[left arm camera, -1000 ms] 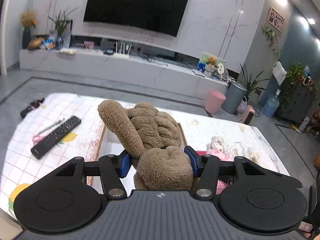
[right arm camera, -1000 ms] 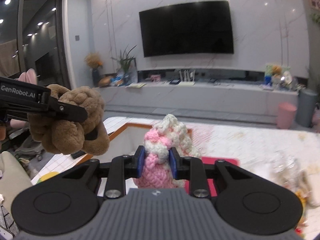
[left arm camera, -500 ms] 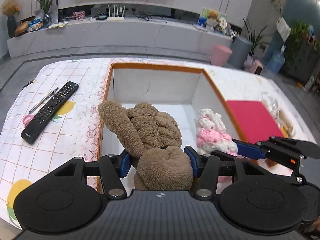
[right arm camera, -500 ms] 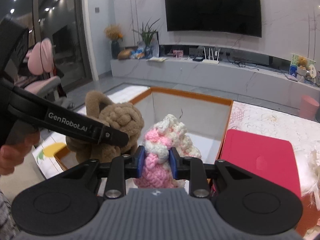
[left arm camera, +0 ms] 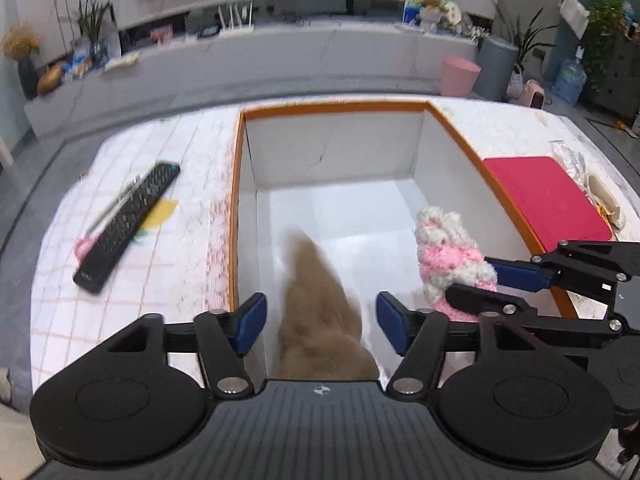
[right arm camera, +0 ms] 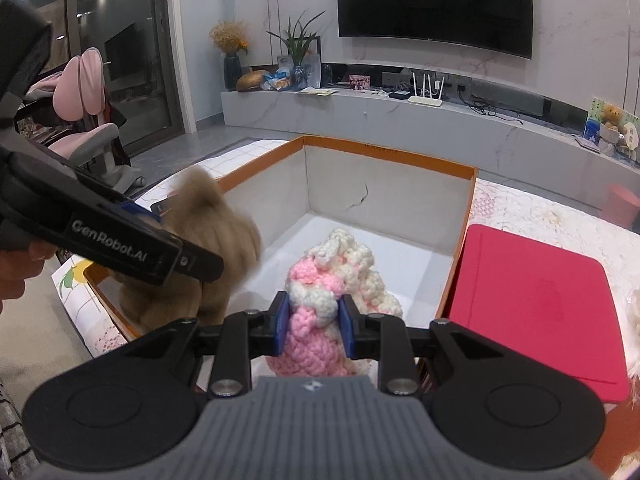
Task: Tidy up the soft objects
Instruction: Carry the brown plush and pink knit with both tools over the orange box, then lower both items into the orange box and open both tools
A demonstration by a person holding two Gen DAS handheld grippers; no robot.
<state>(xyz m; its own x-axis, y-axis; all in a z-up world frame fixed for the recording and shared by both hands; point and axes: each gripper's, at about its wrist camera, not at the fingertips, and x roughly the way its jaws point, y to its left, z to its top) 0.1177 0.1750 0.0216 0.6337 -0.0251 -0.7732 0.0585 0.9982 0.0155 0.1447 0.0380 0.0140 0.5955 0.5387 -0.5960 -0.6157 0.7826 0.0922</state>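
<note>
Opening jaws seen on left gripper (left arm camera: 321, 323); blue pads (left arm camera: 251, 322) stand clear of fluffy brown plush toy (left arm camera: 322, 320), which is blurred between them, above floor of white open box with orange rim (left arm camera: 336, 107). Right gripper (right arm camera: 313, 327) is clamped narrow on pink-and-cream chunky knitted toy (right arm camera: 338, 280), held inside same box, near its right wall. Flat red pad (right arm camera: 532, 300) lies just beside box on checked tablecloth (left arm camera: 192, 184). Black remote control (left arm camera: 128, 226) is seen left of box.
</note>
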